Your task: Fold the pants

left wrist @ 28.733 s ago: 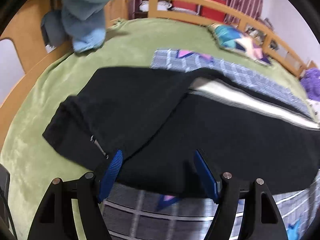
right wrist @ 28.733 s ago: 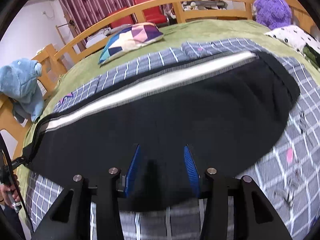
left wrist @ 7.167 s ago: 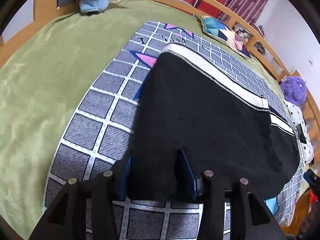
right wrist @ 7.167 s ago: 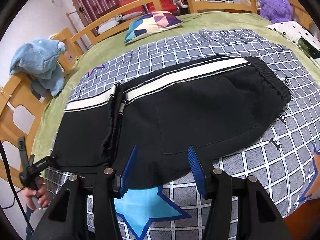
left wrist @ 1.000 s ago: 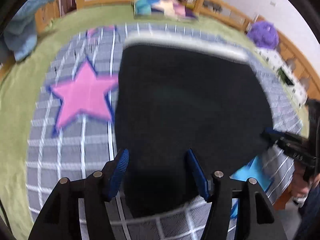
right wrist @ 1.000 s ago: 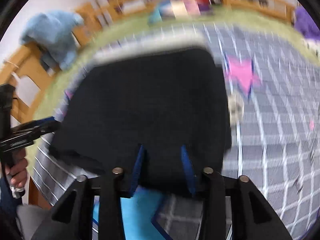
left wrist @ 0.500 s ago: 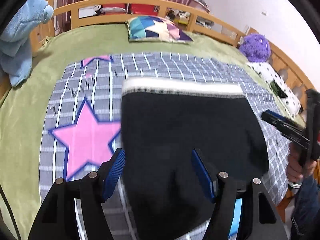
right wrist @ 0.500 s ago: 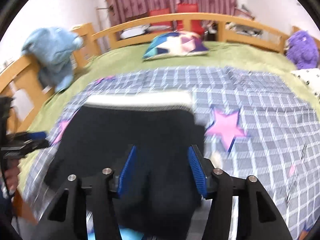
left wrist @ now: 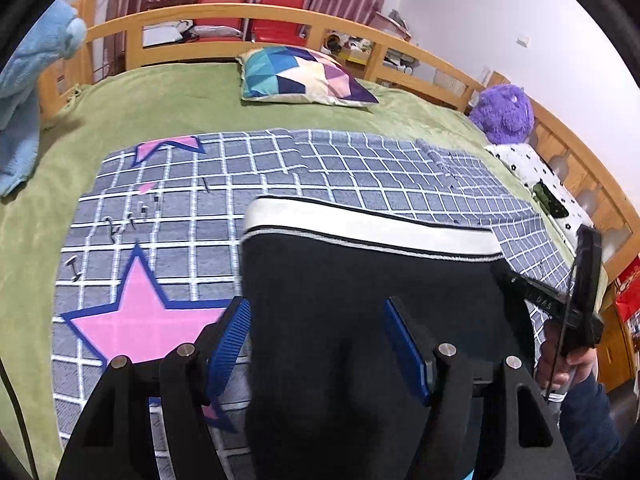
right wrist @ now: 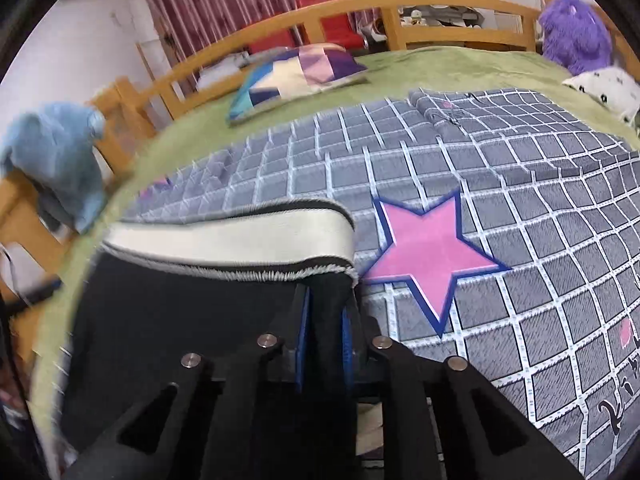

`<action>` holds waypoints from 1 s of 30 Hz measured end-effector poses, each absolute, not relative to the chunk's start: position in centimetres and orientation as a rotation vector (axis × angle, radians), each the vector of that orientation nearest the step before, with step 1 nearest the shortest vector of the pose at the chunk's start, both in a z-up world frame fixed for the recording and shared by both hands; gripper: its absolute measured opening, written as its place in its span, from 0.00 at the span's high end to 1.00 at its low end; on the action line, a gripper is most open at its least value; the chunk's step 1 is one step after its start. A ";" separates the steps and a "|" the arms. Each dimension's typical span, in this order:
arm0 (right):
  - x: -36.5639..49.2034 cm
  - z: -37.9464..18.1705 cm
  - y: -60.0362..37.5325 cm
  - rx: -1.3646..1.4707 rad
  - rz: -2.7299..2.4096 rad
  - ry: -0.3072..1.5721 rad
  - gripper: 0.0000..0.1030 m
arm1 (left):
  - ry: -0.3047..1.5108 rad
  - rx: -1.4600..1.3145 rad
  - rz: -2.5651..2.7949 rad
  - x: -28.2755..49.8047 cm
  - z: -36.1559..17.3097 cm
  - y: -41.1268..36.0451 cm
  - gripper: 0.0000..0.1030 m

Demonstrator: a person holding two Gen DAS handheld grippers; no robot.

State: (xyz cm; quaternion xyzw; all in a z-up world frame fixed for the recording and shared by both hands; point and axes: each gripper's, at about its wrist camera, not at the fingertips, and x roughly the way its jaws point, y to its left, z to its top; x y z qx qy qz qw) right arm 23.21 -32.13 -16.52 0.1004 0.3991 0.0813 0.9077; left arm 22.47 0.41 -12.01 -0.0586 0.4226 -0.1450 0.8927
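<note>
The pants point(left wrist: 360, 300) are lying as a compact black bundle on the checked blanket point(left wrist: 328, 164) of the bed, white stripe point(left wrist: 360, 220) along the far edge. You are closing your right hand-held gripper point(right wrist: 323, 332) on the bundle's right edge, with a fold of black cloth already pinched between the blue pads. Your left hand-held gripper point(left wrist: 316, 344) is standing apart, its fingers straddling the near edge without pressing it.

To do this step well, you should be taking every layer in the right grip, since a partial bite would likely let the fold spring open. Keep the striped edge square as you are moving the bundle.

The blanket is sitting slightly rumpled over a green bedspread point(left wrist: 160, 100). A patterned pillow point(left wrist: 304, 76), a purple plush toy point(left wrist: 504, 114) and a blue plush toy point(right wrist: 56, 156) are lying near the wooden rail point(left wrist: 240, 12); red chairs and curtains are standing beyond.
</note>
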 end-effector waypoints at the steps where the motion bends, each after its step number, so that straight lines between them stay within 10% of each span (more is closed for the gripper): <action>1: 23.3 -16.1 -32.1 0.207 0.173 0.817 0.84 | 0.872 -0.111 -0.298 22.7 -12.0 0.1 0.35; 7: 23.6 -12.0 -31.4 0.221 0.199 0.738 0.65 | 0.836 -0.076 -0.263 25.4 -12.4 -2.5 0.35; 30: 9.8 -16.9 -29.2 0.125 0.233 1.008 0.58 | 1.101 -0.095 -0.200 12.2 -16.5 1.5 0.32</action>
